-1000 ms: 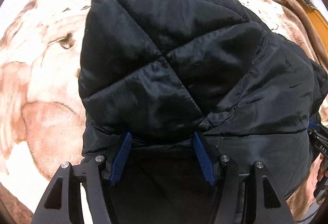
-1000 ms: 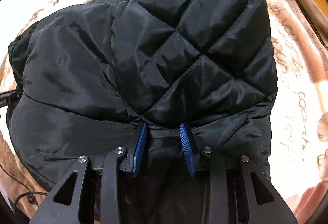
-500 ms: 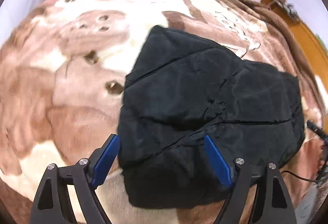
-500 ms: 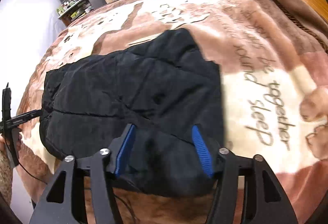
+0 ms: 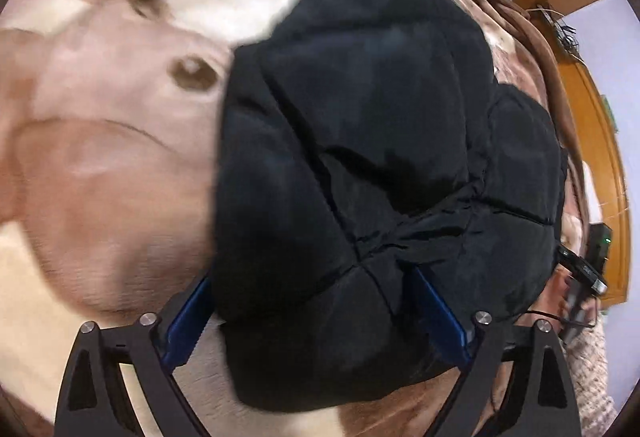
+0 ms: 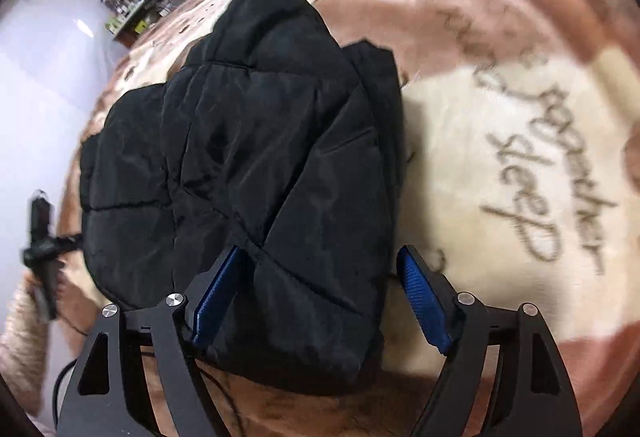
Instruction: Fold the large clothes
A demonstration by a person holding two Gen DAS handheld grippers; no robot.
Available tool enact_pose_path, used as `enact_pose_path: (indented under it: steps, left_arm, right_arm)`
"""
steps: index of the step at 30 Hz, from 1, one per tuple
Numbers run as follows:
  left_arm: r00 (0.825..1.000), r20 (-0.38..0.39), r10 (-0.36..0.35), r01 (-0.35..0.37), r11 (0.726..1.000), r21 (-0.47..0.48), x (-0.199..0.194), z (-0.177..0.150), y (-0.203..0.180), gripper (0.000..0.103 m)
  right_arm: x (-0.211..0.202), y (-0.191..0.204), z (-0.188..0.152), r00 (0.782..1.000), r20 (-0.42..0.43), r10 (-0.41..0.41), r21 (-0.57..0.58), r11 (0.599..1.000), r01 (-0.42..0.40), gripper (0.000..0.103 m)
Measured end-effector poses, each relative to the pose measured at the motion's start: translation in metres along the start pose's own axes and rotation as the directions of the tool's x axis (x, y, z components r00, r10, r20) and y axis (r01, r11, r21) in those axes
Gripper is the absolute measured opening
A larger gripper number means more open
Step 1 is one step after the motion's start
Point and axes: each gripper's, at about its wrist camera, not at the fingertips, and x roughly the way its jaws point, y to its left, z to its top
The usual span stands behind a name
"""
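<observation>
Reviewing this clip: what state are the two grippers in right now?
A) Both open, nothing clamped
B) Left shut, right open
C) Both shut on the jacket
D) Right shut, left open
A: the left gripper and right gripper both have their blue pads spread wide over the folded black jacket, not pinching it.
</observation>
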Motion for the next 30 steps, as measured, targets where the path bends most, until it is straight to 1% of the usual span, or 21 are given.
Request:
enact_pose_path:
  steps: [1, 2, 3, 4, 5, 7, 9, 11, 13, 17, 20, 23, 25, 27, 28, 30]
  left_arm:
    - [1.0, 0.001, 0.015, -0.015, 1.0, 0.0, 0.005, 0.002, 0.0, 0.098]
    - [1.0, 0.004, 0.021, -0.021, 1.0, 0.012, 0.01, 0.004, -0.001, 0.103]
    - [1.0, 0.001, 0.021, -0.021, 1.0, 0.017, 0.014, 0.006, -0.001, 0.103]
    - [1.0, -0.011, -0.002, 0.002, 1.0, 0.005, 0.019, 0.008, 0.001, 0.103]
    - [1.0, -0.017, -0.014, 0.014, 1.0, -0.007, 0.022, 0.01, 0.002, 0.103]
    - [1.0, -0.016, -0.017, 0.017, 1.0, -0.007, 0.026, 0.012, 0.003, 0.103]
    - [0.999, -0.021, -0.025, 0.025, 1.0, 0.003, 0.03, 0.013, 0.003, 0.103]
    - [0.999, -0.03, -0.043, 0.043, 0.999, -0.008, 0.034, 0.015, 0.007, 0.103]
    - [0.997, -0.037, -0.06, 0.06, 0.998, -0.021, 0.039, 0.017, 0.01, 0.103]
    - [0.997, -0.046, -0.069, 0.068, 0.998, -0.017, 0.046, 0.014, 0.012, 0.103]
    - [0.996, -0.046, -0.074, 0.073, 0.997, -0.022, 0.055, 0.018, 0.01, 0.103]
    - [0.997, -0.043, -0.067, 0.066, 0.998, -0.021, 0.056, 0.014, 0.008, 0.103]
    - [0.997, -0.043, -0.059, 0.058, 0.998, -0.028, 0.055, 0.008, 0.007, 0.103]
    - [0.998, -0.042, -0.049, 0.048, 0.999, -0.021, 0.055, 0.007, 0.002, 0.103]
    - [0.998, -0.044, -0.045, 0.044, 0.999, -0.021, 0.055, 0.006, 0.003, 0.103]
    - [0.998, -0.044, -0.041, 0.04, 0.999, -0.015, 0.055, 0.005, 0.0, 0.102]
  right_arm:
    - [0.004, -0.002, 0.002, 1.0, -0.009, 0.001, -0.005, 1.0, -0.001, 0.093]
    - [0.007, -0.003, 0.004, 1.0, -0.019, 0.01, -0.008, 1.0, -0.011, 0.096]
    - [0.013, -0.004, 0.006, 0.998, -0.039, 0.043, -0.01, 0.999, -0.043, 0.096]
    - [0.018, -0.006, 0.008, 0.996, -0.056, 0.076, -0.011, 0.997, -0.077, 0.096]
    - [0.022, -0.008, 0.01, 0.994, -0.061, 0.089, -0.013, 0.996, -0.09, 0.096]
    - [0.031, -0.011, 0.013, 0.987, -0.081, 0.139, -0.013, 0.99, -0.14, 0.096]
    - [0.036, -0.013, 0.017, 0.983, -0.087, 0.164, -0.018, 0.986, -0.166, 0.096]
    - [0.04, -0.016, 0.02, 0.977, -0.09, 0.195, -0.021, 0.98, -0.198, 0.096]
    - [0.047, -0.021, 0.025, 0.965, -0.104, 0.242, -0.01, 0.97, -0.244, 0.096]
    - [0.056, -0.021, 0.026, 0.954, -0.123, 0.272, -0.019, 0.961, -0.276, 0.096]
    - [0.06, -0.028, 0.026, 0.935, -0.152, 0.321, 0.021, 0.946, -0.322, 0.096]
    - [0.06, -0.026, 0.027, 0.934, -0.162, 0.318, 0.009, 0.947, -0.321, 0.095]
    - [0.059, -0.025, 0.027, 0.935, -0.161, 0.315, 0.005, 0.948, -0.318, 0.092]
    - [0.056, -0.024, 0.027, 0.937, -0.151, 0.314, -0.007, 0.948, -0.319, 0.085]
    - [0.054, -0.022, 0.027, 0.939, -0.145, 0.311, -0.015, 0.949, -0.316, 0.084]
    - [0.052, -0.015, 0.026, 0.943, -0.135, 0.305, -0.034, 0.949, -0.312, 0.076]
